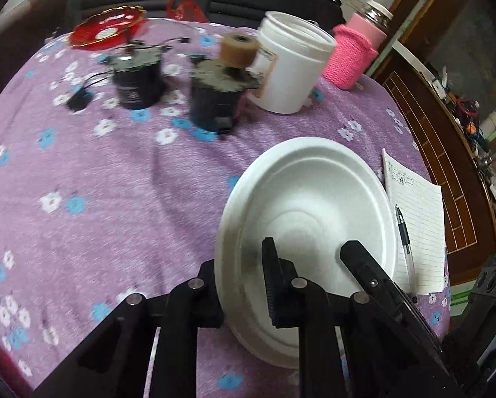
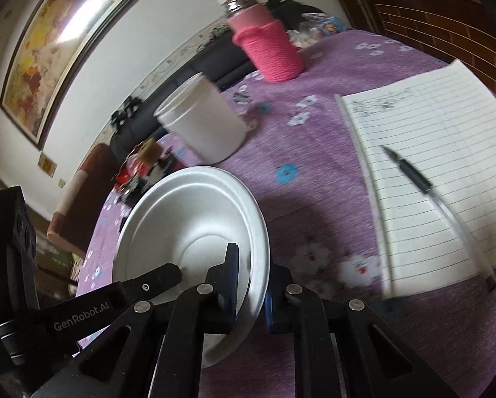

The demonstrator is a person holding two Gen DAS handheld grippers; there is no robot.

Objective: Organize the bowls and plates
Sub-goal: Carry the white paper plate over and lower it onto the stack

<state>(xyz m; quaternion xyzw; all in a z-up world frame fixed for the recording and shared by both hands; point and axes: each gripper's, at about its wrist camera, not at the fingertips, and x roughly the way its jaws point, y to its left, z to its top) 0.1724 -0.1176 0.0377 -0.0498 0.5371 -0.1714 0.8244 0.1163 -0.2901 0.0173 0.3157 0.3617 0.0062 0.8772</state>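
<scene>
A white foam bowl-shaped plate point(image 1: 309, 199) is held tilted above the purple flowered tablecloth point(image 1: 115, 182). My left gripper point(image 1: 241, 285) is shut on its near-left rim, one finger inside and one outside. My right gripper point(image 2: 251, 278) is shut on the same plate point(image 2: 195, 219) at its right rim. The right gripper's finger point(image 1: 374, 278) shows inside the plate in the left wrist view, and the left gripper's finger point(image 2: 155, 278) shows in the right wrist view. A red plate with a gold rim point(image 1: 108, 30) lies at the table's far left.
Two dark cylindrical motors point(image 1: 136, 76) point(image 1: 218, 96), a white plastic tub point(image 1: 291, 63) and a pink knit-covered bottle point(image 1: 354, 53) stand at the back. A lined notepad point(image 2: 430, 165) with a pen point(image 2: 414, 175) lies to the right. A wooden cabinet point(image 1: 447, 132) borders the table's right side.
</scene>
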